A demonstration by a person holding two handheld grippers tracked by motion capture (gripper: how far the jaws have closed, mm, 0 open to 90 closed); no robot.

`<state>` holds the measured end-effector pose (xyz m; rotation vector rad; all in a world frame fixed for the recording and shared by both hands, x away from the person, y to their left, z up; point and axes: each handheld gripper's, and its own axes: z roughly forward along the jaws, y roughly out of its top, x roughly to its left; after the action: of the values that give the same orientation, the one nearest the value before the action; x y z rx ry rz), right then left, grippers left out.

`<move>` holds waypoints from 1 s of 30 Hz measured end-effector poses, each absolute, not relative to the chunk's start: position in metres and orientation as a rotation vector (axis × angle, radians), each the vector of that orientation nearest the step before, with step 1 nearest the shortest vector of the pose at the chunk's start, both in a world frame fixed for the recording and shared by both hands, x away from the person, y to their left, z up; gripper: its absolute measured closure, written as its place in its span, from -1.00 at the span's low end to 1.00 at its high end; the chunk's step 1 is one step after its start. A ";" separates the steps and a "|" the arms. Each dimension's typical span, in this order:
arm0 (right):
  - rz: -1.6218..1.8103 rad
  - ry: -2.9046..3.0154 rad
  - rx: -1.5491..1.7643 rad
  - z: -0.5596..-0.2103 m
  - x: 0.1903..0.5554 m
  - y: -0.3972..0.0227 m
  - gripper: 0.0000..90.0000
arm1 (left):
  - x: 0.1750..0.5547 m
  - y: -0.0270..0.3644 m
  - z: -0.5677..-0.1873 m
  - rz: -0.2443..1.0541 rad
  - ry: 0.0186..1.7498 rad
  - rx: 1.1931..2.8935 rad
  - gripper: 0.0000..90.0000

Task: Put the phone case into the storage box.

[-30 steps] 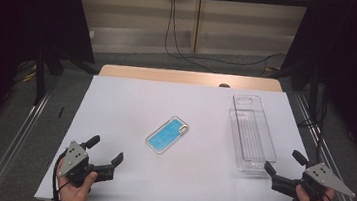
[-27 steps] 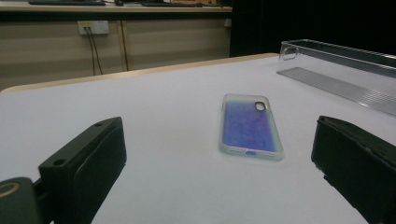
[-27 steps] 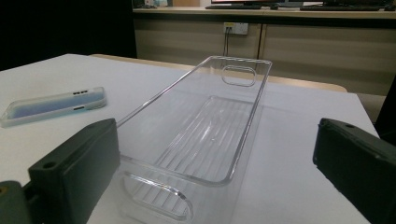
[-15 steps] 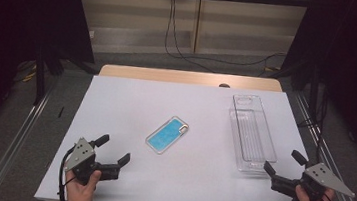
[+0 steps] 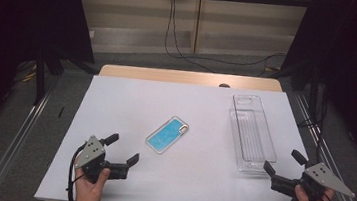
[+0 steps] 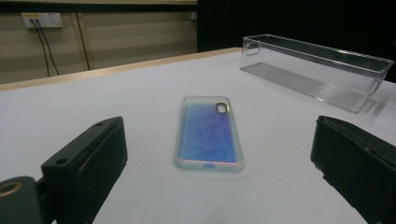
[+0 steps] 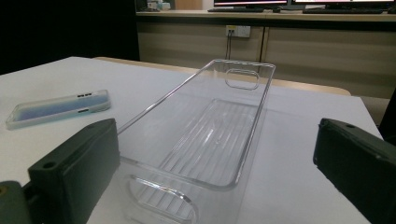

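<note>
A clear plastic bin [image 5: 252, 136] stands on the right part of the white table [image 5: 131, 100], long and narrow, with thin glossy walls, a ribbed floor and an oval handle hole cut in each short end. Through its walls one sees only its own floor. Near the middle of the table, well apart from the bin, lies a phone case [image 5: 167, 135], flat, with its back side up. It is a rounded rectangle with a soft translucent rim, a blue back that shines a little violet, and a small camera hole in one corner. The left gripper [image 5: 122, 149] is near the front edge of the table and points toward the case. Its jaws have just been opening a little further and now stand wide apart, with nothing between them; the case lies just ahead of them, not touched. The right gripper [image 5: 280, 161] is at the near short end of the bin, its jaws also spread wide and holding nothing. They frame the bin's end without pressing on it.
</note>
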<state>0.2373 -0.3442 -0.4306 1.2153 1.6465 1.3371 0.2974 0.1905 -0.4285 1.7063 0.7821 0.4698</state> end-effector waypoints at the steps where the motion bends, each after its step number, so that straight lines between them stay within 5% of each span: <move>1: 1.338 1.646 1.216 -0.431 0.237 -0.344 -1.00 | 0.297 0.190 -0.428 0.470 0.782 1.706 -0.92; 30: 1.339 1.655 1.209 -0.431 0.238 -0.344 -1.00 | 0.337 0.152 -0.424 0.485 0.761 1.700 -0.91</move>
<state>0.2376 -0.3441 -0.4312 1.2090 1.6546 1.3393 0.3366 0.1522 -0.4236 1.6996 0.7607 0.4853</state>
